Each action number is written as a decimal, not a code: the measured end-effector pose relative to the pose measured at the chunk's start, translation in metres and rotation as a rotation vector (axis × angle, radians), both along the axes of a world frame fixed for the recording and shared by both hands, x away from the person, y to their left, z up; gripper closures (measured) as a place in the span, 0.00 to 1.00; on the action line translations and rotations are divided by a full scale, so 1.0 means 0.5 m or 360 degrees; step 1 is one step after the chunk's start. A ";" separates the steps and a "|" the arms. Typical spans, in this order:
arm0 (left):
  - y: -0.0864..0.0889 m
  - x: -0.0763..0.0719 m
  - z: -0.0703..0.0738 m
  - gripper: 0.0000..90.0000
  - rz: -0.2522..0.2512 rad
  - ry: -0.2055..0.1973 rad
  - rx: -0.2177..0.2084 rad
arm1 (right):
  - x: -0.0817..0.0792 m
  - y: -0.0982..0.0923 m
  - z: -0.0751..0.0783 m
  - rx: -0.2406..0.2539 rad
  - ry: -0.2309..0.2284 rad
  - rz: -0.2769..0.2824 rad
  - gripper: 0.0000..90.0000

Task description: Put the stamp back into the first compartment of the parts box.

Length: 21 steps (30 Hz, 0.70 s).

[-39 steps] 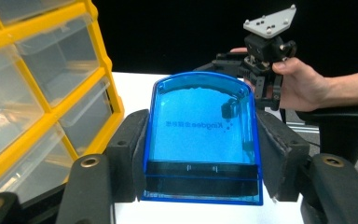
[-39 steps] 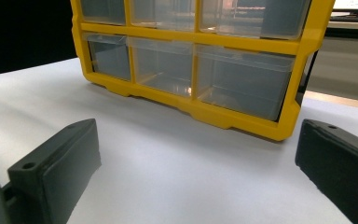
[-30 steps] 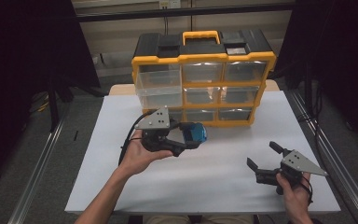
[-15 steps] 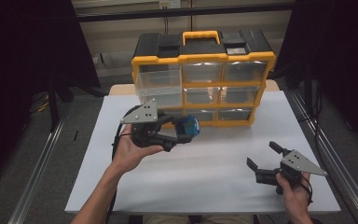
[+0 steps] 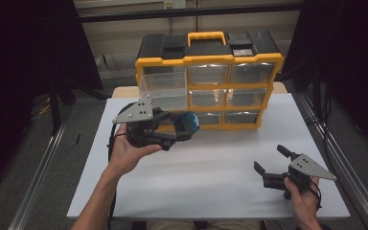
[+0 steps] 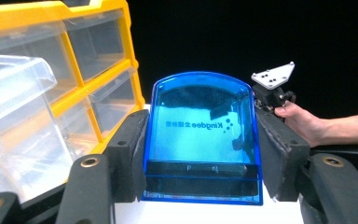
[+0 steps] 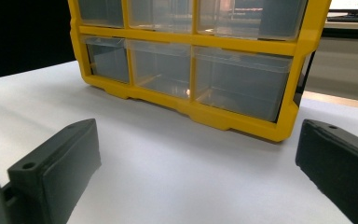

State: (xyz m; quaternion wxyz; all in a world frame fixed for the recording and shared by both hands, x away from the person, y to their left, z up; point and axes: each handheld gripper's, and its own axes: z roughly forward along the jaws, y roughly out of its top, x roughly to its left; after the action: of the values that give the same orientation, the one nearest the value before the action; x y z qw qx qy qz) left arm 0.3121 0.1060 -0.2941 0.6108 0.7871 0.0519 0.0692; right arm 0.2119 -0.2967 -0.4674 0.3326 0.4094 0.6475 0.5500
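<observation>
My left gripper (image 5: 184, 128) is shut on a translucent blue plastic box (image 5: 188, 123), held above the white table just in front of the yellow drawer organizer (image 5: 211, 81). In the left gripper view the blue box (image 6: 201, 135) sits squarely between both jaws, printed lettering on its face. The organizer's top-left clear drawer (image 5: 165, 86) is pulled out toward me, and it shows at the left as a clear drawer (image 6: 14, 107). My right gripper (image 5: 273, 165) stands open near the table's front right, empty, facing the organizer (image 7: 191, 60).
The white table (image 5: 211, 177) has steel rails along both sides. The organizer has a black lid with a yellow handle (image 5: 206, 37). A person's right hand and the other gripper (image 6: 272, 88) appear beyond the blue box. Dark surroundings flank the table.
My left gripper with the blue box has lifted and moved back-left toward the organizer's open top-left drawer. The right gripper has stayed put.
</observation>
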 end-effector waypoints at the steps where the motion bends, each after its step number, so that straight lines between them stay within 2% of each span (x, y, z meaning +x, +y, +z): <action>1: 0.000 0.000 0.002 0.46 0.0023 -0.0014 -0.0007 | 0.000 0.000 0.000 0.0000 0.0000 0.0000 0.00; 9: 0.016 0.008 0.023 0.46 0.0031 -0.0026 -0.0004 | 0.001 0.000 0.000 -0.0004 0.0000 -0.0003 0.00; 11: 0.020 0.008 0.031 0.46 0.0067 -0.0029 -0.0032 | 0.001 0.000 0.000 -0.0004 0.0001 -0.0001 0.00; 13: 0.025 0.012 0.040 0.46 0.0049 -0.0031 -0.0012 | 0.002 0.001 -0.001 -0.0002 -0.0003 -0.0004 0.00; 17: 0.034 0.018 0.054 0.46 0.0099 -0.0052 -0.0040 | 0.001 0.000 -0.001 -0.0002 0.0004 0.0000 0.00; 21: 0.040 0.022 0.063 0.46 0.0094 -0.0050 -0.0024 | 0.001 0.000 0.000 -0.0005 0.0007 0.0000 0.00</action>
State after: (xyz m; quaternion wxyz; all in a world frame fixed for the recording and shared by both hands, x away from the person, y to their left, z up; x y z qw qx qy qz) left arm 0.3230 0.1258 -0.2625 0.6151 0.7794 0.0661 0.0990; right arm 0.2125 -0.2966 -0.4676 0.3318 0.4101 0.6491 0.5481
